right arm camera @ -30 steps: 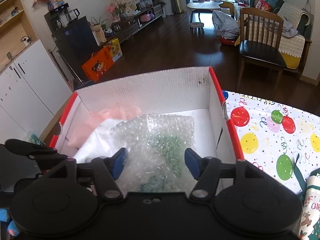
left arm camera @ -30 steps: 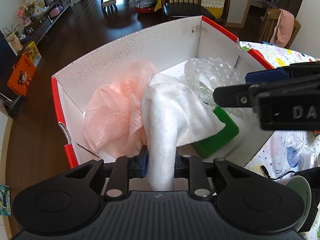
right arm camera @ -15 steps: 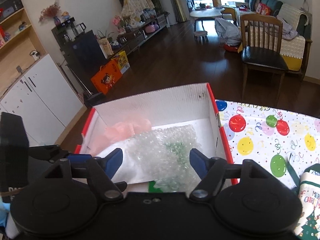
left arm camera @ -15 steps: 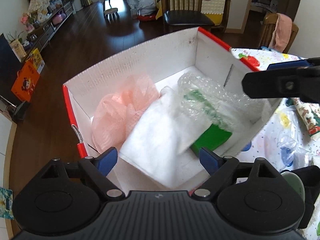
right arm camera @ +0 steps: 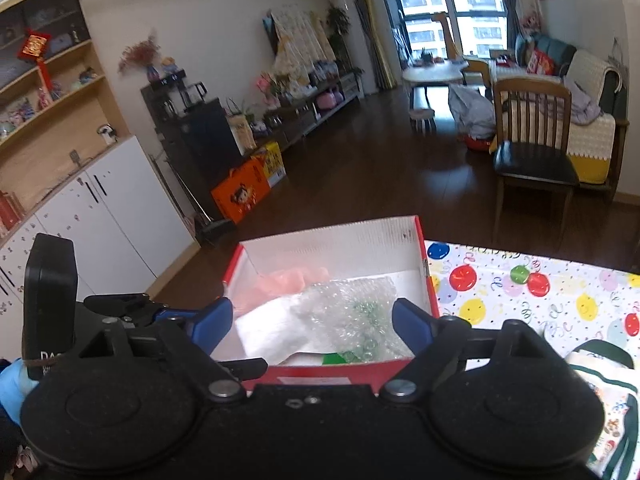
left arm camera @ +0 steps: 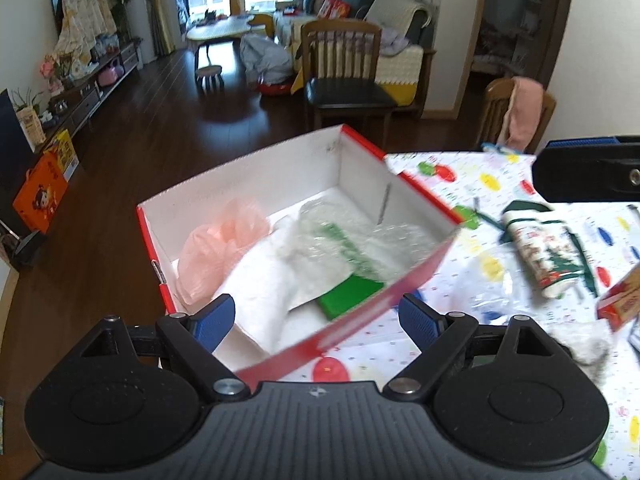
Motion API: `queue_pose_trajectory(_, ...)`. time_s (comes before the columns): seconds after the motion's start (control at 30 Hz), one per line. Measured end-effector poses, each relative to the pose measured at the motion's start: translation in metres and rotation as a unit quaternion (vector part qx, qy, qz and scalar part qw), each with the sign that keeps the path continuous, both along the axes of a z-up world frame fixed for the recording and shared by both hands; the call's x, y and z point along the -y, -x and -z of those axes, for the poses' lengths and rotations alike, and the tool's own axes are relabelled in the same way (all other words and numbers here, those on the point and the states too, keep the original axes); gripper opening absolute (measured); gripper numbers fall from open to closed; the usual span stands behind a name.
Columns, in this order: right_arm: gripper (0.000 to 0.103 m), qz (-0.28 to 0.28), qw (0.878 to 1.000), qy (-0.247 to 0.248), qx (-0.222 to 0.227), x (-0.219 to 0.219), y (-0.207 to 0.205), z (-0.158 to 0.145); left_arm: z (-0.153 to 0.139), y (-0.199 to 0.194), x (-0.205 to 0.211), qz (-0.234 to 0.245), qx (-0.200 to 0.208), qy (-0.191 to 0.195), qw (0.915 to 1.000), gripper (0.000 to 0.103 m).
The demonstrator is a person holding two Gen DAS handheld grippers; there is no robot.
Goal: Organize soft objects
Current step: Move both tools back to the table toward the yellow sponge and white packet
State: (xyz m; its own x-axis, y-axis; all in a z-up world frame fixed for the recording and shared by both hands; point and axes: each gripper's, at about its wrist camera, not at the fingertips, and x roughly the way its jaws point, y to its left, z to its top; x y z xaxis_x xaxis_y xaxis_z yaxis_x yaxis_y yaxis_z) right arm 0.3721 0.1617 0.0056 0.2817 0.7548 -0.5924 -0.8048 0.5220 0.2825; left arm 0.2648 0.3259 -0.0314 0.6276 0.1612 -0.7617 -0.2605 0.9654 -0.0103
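A red-edged white cardboard box [left arm camera: 256, 184] stands at the table's left end and also shows in the right wrist view [right arm camera: 340, 236]. In it lie a pink mesh puff [left arm camera: 216, 248], a white cloth [left arm camera: 264, 284], bubble wrap [left arm camera: 340, 240] and a green block [left arm camera: 352, 294]. My left gripper [left arm camera: 316, 320] is open and empty, raised above the box's near wall. My right gripper [right arm camera: 312, 322] is open and empty, held back from the box. A Christmas-print soft item [left arm camera: 548, 248] lies on the tablecloth to the right.
The table wears a balloon-print cloth [right arm camera: 540, 292]. Crumpled clear plastic [left arm camera: 492, 284], a grey-white wad [left arm camera: 584, 344] and a red-and-tan carton [left arm camera: 620, 300] lie on it at the right. Wooden chairs [left arm camera: 344, 68] stand beyond the table. Dark floor lies to the left.
My left gripper opened and let the white cloth drop into the box, then lifted and drew back. My right gripper also pulled up and away from the bubble wrap.
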Motion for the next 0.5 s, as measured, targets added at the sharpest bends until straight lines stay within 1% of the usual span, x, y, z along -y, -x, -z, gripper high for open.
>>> queue_pose_trajectory(0.07,0.093,0.001,1.0,-0.008,0.006,0.012,0.006,-0.008,-0.01,0.009,0.01,0.007,0.012,0.001,0.9999,0.089)
queue_pose_trajectory(0.23,0.095,0.002,0.999,-0.021,0.027,0.047,0.024,-0.025,-0.032,0.031,0.039,0.01,0.047,0.0,0.9989,0.089)
queue_pose_trajectory(0.33,0.098,0.002,0.999,-0.035,0.034,0.071,0.034,-0.034,-0.043,0.045,0.057,0.013,0.065,0.005,0.9978,0.089)
queue_pose_trajectory(0.4,0.1,0.005,0.998,-0.043,0.043,0.088,0.041,-0.039,-0.05,0.056,0.067,0.017,0.075,0.008,0.997,0.091)
queue_pose_trajectory(0.47,0.101,0.011,0.998,-0.047,0.05,0.105,0.047,-0.042,-0.054,0.065,0.081,0.023,0.088,0.008,0.9959,0.096)
queue_pose_trajectory(0.5,0.102,0.015,0.997,-0.048,0.054,0.115,0.05,-0.043,-0.056,0.07,0.088,0.024,0.093,0.008,0.9954,0.096)
